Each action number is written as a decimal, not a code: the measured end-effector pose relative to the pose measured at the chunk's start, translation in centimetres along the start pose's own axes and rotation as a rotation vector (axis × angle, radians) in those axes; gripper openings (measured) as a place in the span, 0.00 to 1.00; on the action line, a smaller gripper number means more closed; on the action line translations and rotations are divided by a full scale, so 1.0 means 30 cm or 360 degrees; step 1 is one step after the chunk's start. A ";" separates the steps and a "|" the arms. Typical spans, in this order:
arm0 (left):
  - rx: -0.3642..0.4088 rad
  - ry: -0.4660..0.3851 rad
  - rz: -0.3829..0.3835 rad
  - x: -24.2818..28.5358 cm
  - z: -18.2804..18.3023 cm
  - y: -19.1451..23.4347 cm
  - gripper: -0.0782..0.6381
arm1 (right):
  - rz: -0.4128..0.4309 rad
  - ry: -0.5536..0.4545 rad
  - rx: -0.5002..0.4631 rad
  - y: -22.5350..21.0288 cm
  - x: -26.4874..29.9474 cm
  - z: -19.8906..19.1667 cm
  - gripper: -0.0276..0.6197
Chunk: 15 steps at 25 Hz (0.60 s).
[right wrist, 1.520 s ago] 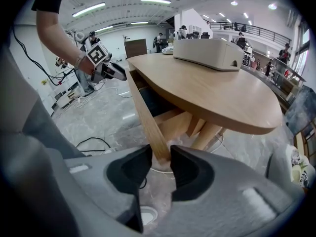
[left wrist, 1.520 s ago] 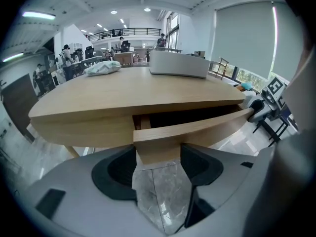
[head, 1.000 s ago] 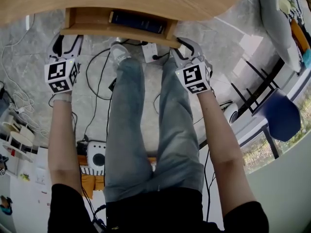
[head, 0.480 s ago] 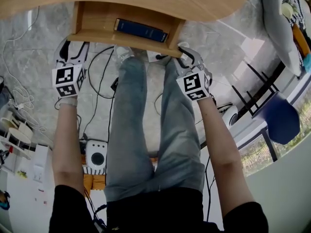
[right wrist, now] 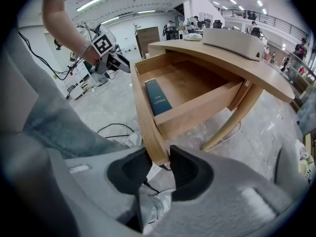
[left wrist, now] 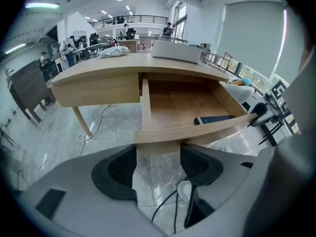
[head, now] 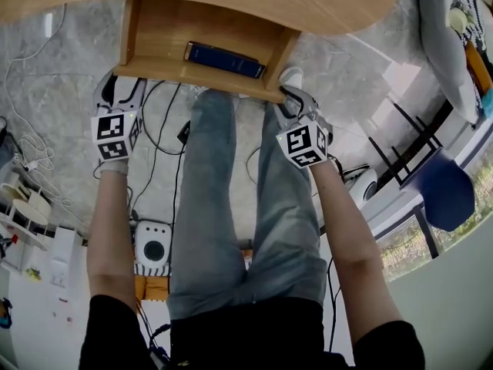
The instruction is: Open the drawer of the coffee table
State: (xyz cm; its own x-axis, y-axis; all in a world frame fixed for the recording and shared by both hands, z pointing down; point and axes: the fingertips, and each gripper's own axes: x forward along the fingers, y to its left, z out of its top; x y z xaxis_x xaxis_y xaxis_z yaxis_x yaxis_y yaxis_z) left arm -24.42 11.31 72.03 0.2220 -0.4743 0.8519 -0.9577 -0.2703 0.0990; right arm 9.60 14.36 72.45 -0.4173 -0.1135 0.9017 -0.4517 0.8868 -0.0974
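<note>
I stand on grey marbled floor (head: 73, 68), a blue chair (head: 443, 187) at my right, strip lights (right wrist: 91, 2) overhead.

Non-task items only:
- Dark blue book (head: 223, 58) lies flat inside the drawer (head: 192, 33), near its front panel.
- White rectangular box (left wrist: 177, 57) and crumpled white bag (left wrist: 113, 52) sit on the coffee table (left wrist: 98, 70), well apart.
- Grey marbled floor (head: 62, 75) has loose black cables (head: 146, 160) running across it.
- White unit with a round dark face (head: 152, 247) is on the floor, with an orange box (head: 146, 287) just beside it.
- Blue chair (head: 447, 187) stands to the right.
- Grey seat (head: 439, 68) is in the top right corner, small items on it.
- Pale roller blind (left wrist: 252, 33) is down over the window.
- Mezzanine railing (left wrist: 126, 18) is in the background, with people standing behind it.
</note>
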 end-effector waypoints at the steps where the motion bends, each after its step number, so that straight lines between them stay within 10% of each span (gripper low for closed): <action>1: -0.0002 0.0002 0.0000 -0.002 -0.007 0.001 0.50 | 0.0002 0.0006 0.0000 0.007 0.003 -0.003 0.21; 15: -0.0028 0.0082 0.0006 0.015 -0.111 0.004 0.50 | 0.0054 0.0129 -0.0106 0.086 0.063 -0.054 0.21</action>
State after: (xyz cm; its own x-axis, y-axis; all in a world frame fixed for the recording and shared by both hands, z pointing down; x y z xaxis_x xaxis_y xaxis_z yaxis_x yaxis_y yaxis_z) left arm -25.04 13.87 74.13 0.2092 -0.4314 0.8776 -0.9616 -0.2536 0.1046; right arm 8.93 17.16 74.59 -0.3649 -0.0487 0.9298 -0.3838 0.9177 -0.1026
